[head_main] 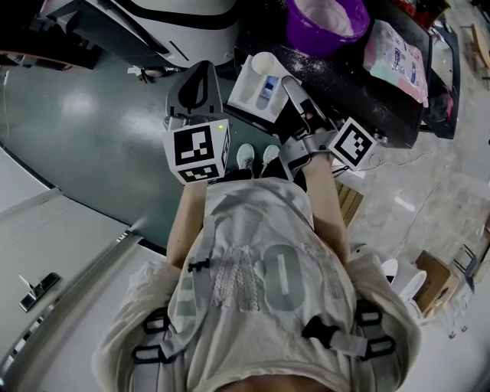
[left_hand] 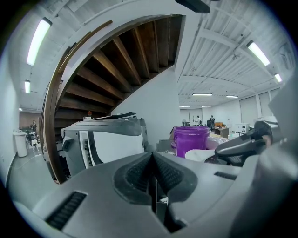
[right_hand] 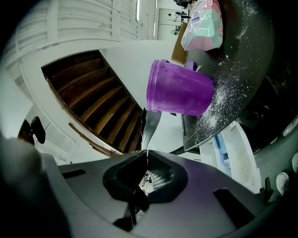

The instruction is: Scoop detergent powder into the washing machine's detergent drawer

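The white detergent drawer (head_main: 246,90) stands pulled out of a dark machine, with a blue insert inside; it also shows as the drawer (right_hand: 233,149) at lower right. My right gripper (head_main: 297,98) is shut on a metal scoop (right_hand: 152,122) by its thin handle. The scoop's pale round bowl (head_main: 265,63) hovers over the drawer's far end. A purple bucket (head_main: 326,23) of white powder sits on the machine's top, seen side-on as the bucket (right_hand: 179,92). My left gripper (head_main: 194,80) hangs to the left of the drawer, shut and empty (left_hand: 153,171).
Spilled powder dusts the dark machine top (head_main: 360,80). A pink detergent bag (head_main: 395,50) lies to the right of the bucket. A white and black appliance (left_hand: 102,143) stands to the left. The person's shoes (head_main: 256,155) are on the green floor below the drawer.
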{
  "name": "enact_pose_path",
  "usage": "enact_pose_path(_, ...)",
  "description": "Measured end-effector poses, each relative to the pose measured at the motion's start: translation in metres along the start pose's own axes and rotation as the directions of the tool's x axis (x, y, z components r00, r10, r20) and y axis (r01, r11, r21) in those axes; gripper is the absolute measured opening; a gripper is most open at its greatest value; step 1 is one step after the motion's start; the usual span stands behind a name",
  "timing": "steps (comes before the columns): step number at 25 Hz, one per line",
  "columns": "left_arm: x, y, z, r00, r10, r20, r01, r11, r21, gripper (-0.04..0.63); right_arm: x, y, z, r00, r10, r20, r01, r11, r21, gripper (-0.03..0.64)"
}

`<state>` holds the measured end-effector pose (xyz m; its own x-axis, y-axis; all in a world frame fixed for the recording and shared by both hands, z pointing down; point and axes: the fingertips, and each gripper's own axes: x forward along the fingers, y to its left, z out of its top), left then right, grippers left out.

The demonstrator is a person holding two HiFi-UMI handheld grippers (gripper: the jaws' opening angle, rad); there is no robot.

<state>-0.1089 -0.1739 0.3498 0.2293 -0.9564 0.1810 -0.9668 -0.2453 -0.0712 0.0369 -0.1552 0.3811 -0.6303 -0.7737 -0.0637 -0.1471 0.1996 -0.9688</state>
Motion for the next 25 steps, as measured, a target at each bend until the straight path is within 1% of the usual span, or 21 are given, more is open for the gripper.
enact_pose_path(3, 0.003, 0.007, -0.003, 1.000, 0.003, 0.000, -0.003, 1.000, 0.001, 0.020, 0.005, -0.008, -0.002, 1.000, -0.009, 0.000, 0.009, 1.000, 0.008, 0.010)
enact_pose_path(10, 0.004, 0.022, -0.022, 0.999, 0.018, -0.040, -0.018, 1.000, -0.002, 0.020, 0.011, -0.035, -0.010, 0.997, -0.072, -0.018, 0.072, 0.997, -0.006, 0.010)
enact_pose_path(13, 0.004, 0.029, -0.028, 0.998, 0.029, -0.053, -0.029, 1.000, -0.001, 0.020, 0.015, -0.044, -0.015, 0.994, -0.101, -0.035, 0.099, 0.993, -0.061, 0.011)
enact_pose_path(17, 0.004, 0.034, -0.035, 0.997, 0.035, -0.065, -0.035, 0.999, -0.002, 0.020, 0.019, -0.049, -0.020, 0.988, -0.139, -0.062, 0.127, 0.978, -0.168, 0.011)
enact_pose_path(19, 0.004, 0.035, -0.039, 0.997, 0.036, -0.072, -0.036, 0.999, -0.003, 0.020, 0.020, -0.052, -0.025, 0.983, -0.168, -0.077, 0.147, 0.963, -0.224, 0.011)
enact_pose_path(21, 0.003, 0.037, -0.041, 0.996, 0.039, -0.076, -0.040, 0.999, -0.005, 0.020, 0.018, -0.059, -0.028, 0.972, -0.218, -0.091, 0.183, 0.939, -0.292, 0.011)
enact_pose_path(23, 0.002, 0.040, -0.044, 0.996, 0.043, -0.079, -0.044, 0.999, -0.008, 0.020, 0.018, -0.063, -0.031, 0.959, -0.262, -0.105, 0.205, 0.902, -0.379, 0.011)
enact_pose_path(25, 0.001, 0.041, -0.046, 0.996, 0.047, -0.081, -0.049, 0.999, -0.012, 0.021, 0.019, -0.066, -0.033, 0.944, -0.308, -0.119, 0.215, 0.848, -0.484, 0.011)
